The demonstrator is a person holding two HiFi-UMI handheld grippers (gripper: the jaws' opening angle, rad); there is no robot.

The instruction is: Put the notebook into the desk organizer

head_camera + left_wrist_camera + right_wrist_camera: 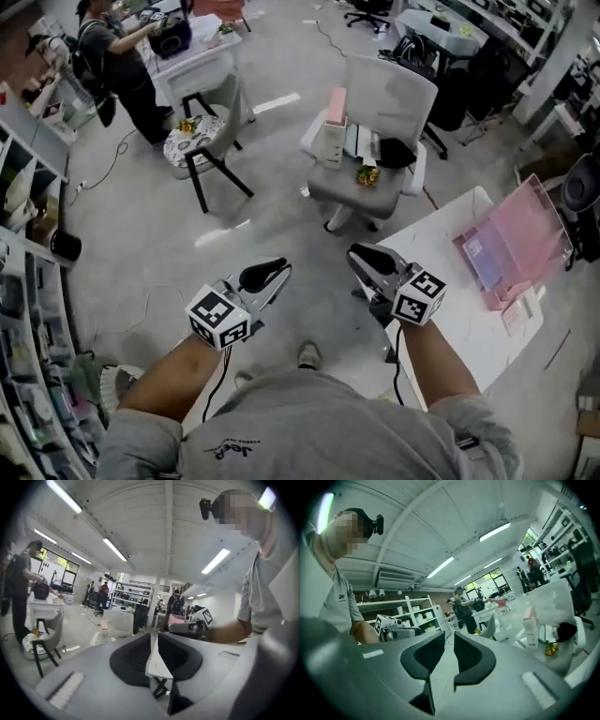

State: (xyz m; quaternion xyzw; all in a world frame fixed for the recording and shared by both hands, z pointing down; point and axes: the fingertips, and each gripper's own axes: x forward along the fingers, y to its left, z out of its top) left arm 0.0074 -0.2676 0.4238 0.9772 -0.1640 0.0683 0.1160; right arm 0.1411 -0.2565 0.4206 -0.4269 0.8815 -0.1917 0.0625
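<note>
Left gripper (277,270) and right gripper (358,255) hover empty over grey floor (309,225), jaws closing to narrow gaps.
Right of centre, a pale blue-lilac notebook (484,259) lies flat at the clear pink desk organizer (536,225)'s lower-left end, on a white table (441,236).

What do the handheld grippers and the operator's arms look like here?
The left gripper and right gripper are grey with black ribbed pads. Each carries a white cube with black square markers and trails a black cable. The person wears a grey short-sleeved shirt. Both pairs of jaws are closing, with nothing between them.
</note>
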